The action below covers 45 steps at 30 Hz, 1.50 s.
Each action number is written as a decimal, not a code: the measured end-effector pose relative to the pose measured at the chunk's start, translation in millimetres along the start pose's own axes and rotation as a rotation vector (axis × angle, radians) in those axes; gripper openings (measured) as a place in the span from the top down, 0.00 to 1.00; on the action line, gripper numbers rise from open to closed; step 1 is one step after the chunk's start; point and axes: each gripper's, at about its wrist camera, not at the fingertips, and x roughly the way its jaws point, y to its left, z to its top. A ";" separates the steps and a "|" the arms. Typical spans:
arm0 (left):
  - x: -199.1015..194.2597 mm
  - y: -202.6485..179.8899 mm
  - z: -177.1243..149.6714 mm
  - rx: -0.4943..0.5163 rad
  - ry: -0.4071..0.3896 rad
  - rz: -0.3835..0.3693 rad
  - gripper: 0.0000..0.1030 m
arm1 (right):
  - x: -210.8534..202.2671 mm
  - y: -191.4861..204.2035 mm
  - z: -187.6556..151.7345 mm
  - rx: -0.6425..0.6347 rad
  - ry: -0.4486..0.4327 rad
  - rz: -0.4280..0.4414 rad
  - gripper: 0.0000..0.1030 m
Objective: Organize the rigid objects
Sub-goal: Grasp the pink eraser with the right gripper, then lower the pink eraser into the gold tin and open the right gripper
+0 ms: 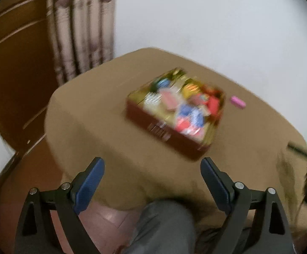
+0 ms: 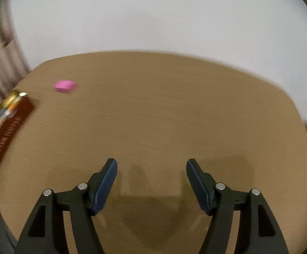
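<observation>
Hovering over the table [image 2: 174, 116], my right claw [image 2: 151, 165] and left claw [image 1: 152, 164] both gape empty. Beyond my left claw sits the red box [image 1: 164, 131], crammed with colourful pieces; a pink block [image 2: 65, 86] lies just beside it.

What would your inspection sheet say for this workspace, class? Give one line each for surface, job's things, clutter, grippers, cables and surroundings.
Surface: brown wooden table, mostly bare.
Job's things: red box on the table, filled with colourful small items, blurred; pink block lying on the table outside the box, apart from it.
Clutter: nothing seen.
Grippers: left gripper open, nothing between the fingers; right gripper open, nothing between the fingers, above bare table.
Cables: nothing seen clearly; a dark blurred shape at the left view's right edge cannot be identified.
Surroundings: white wall, curtain, brown wooden door, person's grey trouser leg below the table edge.
</observation>
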 end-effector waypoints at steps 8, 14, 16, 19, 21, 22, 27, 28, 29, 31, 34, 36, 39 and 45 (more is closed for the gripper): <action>28.5 28.9 -21.9 -0.067 0.052 0.025 0.13 | 27.0 141.9 112.8 -0.522 -0.002 0.119 0.32; 32.6 35.5 -19.1 -0.068 0.004 0.077 0.13 | 94.4 197.3 152.8 -0.742 0.106 0.133 0.33; 35.3 36.8 -20.4 -0.064 0.010 0.086 0.13 | 111.0 204.3 161.2 -0.765 0.129 0.125 0.33; 48.0 40.1 -23.2 -0.069 0.055 0.085 0.13 | 129.4 211.0 174.5 -0.774 0.171 0.172 0.33; 57.0 42.8 -25.1 -0.080 0.092 0.086 0.13 | 139.8 217.8 180.2 -0.797 0.198 0.199 0.33; 61.7 44.6 -26.3 -0.089 0.113 0.086 0.13 | 143.4 219.5 180.5 -0.813 0.208 0.195 0.33; 78.2 55.4 -30.2 -0.132 0.184 0.088 0.13 | 174.7 225.0 179.9 -0.838 0.307 0.162 0.60; 80.1 56.5 -30.5 -0.139 0.195 0.087 0.13 | 183.1 224.1 178.9 -0.823 0.344 0.155 0.66; 81.9 57.4 -30.9 -0.145 0.206 0.090 0.13 | 184.9 221.8 180.3 -0.788 0.344 0.171 0.70; 83.5 57.7 -31.1 -0.150 0.216 0.097 0.13 | 185.9 217.5 181.9 -0.741 0.344 0.183 0.70; 84.3 57.3 -31.2 -0.156 0.236 0.101 0.13 | 180.9 207.9 178.5 -0.677 0.320 0.172 0.70; 82.1 57.3 -30.8 -0.161 0.235 0.103 0.13 | 170.8 201.4 174.2 -0.629 0.292 0.161 0.70; 75.4 54.6 -29.0 -0.156 0.215 0.112 0.13 | 139.6 195.6 172.4 -0.559 0.236 0.181 0.70; 56.2 43.6 -22.7 -0.099 0.163 0.123 0.13 | 57.2 246.0 179.4 -0.476 0.175 0.449 0.70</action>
